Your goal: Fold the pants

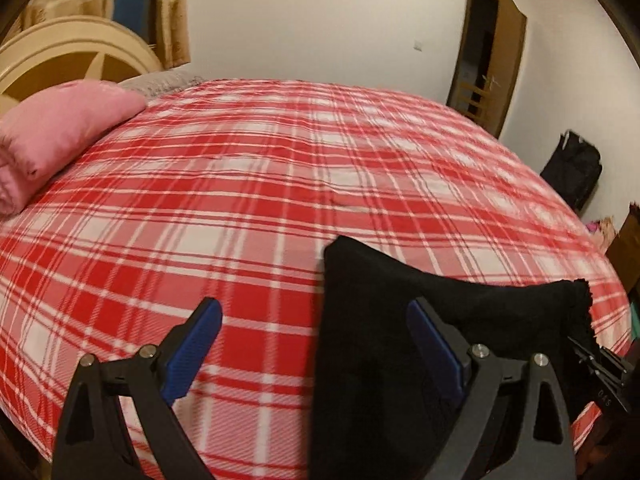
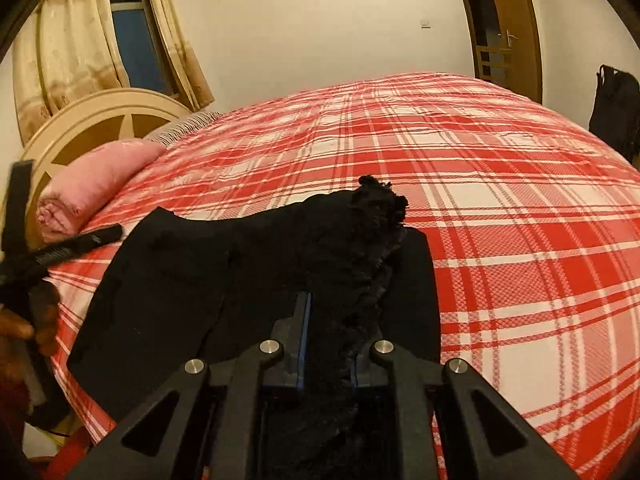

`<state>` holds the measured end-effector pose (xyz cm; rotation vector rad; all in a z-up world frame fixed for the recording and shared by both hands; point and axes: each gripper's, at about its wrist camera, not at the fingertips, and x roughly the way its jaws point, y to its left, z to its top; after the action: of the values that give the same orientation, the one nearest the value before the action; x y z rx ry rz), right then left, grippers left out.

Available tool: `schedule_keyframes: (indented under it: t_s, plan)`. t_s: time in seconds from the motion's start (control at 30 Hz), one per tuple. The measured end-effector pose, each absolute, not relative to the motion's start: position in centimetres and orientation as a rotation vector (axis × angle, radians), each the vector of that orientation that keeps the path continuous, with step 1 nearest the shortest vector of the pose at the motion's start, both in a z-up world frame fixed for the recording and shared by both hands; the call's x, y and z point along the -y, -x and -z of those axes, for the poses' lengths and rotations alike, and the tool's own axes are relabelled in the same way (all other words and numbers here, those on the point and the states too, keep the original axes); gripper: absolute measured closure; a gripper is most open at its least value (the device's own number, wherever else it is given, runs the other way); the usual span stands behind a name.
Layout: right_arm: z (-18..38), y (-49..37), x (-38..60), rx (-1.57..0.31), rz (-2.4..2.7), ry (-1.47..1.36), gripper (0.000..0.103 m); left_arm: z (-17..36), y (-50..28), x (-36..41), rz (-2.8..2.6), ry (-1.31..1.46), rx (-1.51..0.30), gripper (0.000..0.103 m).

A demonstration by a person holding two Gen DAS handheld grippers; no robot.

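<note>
Black pants (image 1: 380, 312) lie crumpled on the near part of the red plaid bed (image 1: 240, 180). My left gripper (image 1: 316, 320) is open wide just above the bedspread. Its right finger (image 1: 432, 344) is over the pants' left part, its left finger over bare plaid. In the right wrist view the pants (image 2: 180, 272) spread to the left, with a frilly bunched edge rising in the middle. My right gripper (image 2: 328, 320) is shut on that bunched black fabric. The left gripper (image 2: 24, 240) and a hand show at the left edge there.
A pink rolled pillow (image 1: 60, 136) lies by the cream headboard (image 1: 72, 56) at the far left. A black bag (image 1: 572, 168) leans on the wall beyond the bed's right side, near a brown door (image 1: 504, 60). A curtained window (image 2: 132, 32) is behind the headboard.
</note>
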<state>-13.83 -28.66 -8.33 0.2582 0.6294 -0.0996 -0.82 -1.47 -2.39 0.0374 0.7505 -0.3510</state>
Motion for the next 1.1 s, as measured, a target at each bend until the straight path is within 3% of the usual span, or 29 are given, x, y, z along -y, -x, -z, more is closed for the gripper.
schedule_keyframes:
  t_s: [0.1,0.17,0.23,0.47,0.57,0.67,0.83,1.1]
  plan:
    - [8.8,14.1,29.4,-0.622,0.092,-0.271,0.080,3.4,0.7,3.5,0.326,-0.120,-0.750,0.007]
    - [9.1,14.4,30.1,-0.628,0.094,-0.313,0.065,4.2,0.4,4.2,0.303,-0.151,-0.758,0.007]
    - [8.9,15.1,30.6,-0.636,0.099,-0.354,0.061,5.1,-0.2,4.6,0.285,-0.170,-0.785,0.007]
    - [3.8,17.3,28.7,-0.513,0.137,-0.276,0.061,6.5,-1.1,4.2,0.277,-0.157,-0.850,0.000]
    - [2.8,14.5,27.0,-0.552,0.140,-0.170,0.065,6.8,-1.2,4.2,0.270,-0.143,-0.854,0.000]
    - [3.8,11.2,26.5,-0.610,0.138,-0.098,0.079,6.7,-0.8,4.3,0.260,-0.152,-0.843,0.000]
    - [7.1,7.8,28.5,-0.716,0.186,-0.122,0.081,6.7,-0.8,4.5,0.251,-0.170,-0.835,0.000]
    - [8.6,7.4,29.5,-0.702,0.233,-0.120,0.085,7.4,-1.2,4.7,0.251,-0.137,-0.850,0.000]
